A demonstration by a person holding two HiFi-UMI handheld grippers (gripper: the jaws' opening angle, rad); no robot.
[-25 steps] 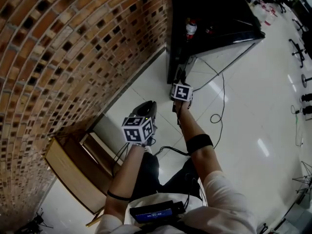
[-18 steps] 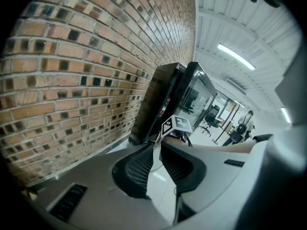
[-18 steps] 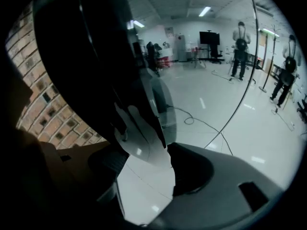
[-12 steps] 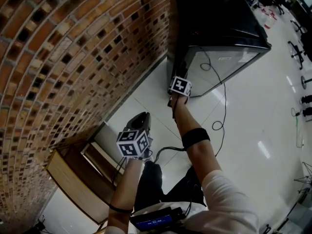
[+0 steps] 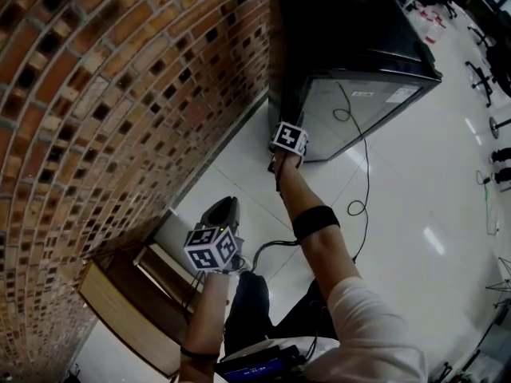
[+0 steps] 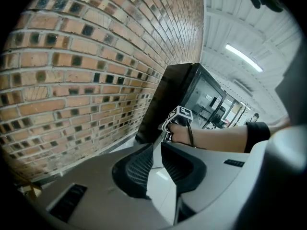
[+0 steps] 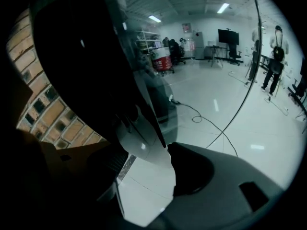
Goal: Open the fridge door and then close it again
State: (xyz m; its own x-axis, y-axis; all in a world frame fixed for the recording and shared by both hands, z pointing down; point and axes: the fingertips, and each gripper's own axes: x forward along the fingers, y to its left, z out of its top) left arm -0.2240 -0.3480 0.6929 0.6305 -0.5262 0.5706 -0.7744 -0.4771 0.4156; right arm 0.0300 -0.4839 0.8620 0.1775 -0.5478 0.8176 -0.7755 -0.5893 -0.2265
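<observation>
At nine to eleven o'clock in the head view rises the red-brown brick wall [image 5: 104, 94], with a low brown wooden shelf unit [image 5: 128, 290] at its foot near seven o'clock. Just below centre, also toward seven o'clock, the left gripper [image 5: 225, 206] hangs over the floor, well apart from the task's thing. Its own view shows the ribbed grey jaws drawn almost together with only a narrow slit between them, and nothing in that slit but floor. Just above centre, at twelve o'clock, the right gripper [image 5: 278, 154] sits against the near edge of the black upright fridge [image 5: 351, 38], which stands against the wall at one o'clock. In the right gripper view the jaws gape wide. The pale lower edge of the tinted glass door [image 5: 359, 110] reaches into the mouth between them, but I cannot tell whether either pad touches it, and no grip on it shows. The door looks flush with the cabinet, and none of the interior is on view, so it counts as closed. Whether that leaves the opening still to do, or means the whole cycle is over, these views do not settle. With the jaws slack at the door's edge, I judge it to be either the start of a pull or the end of a push. A thin black cable [image 5: 363, 178] trails across the glossy white tiled floor [image 5: 431, 214] at three o'clock.
</observation>
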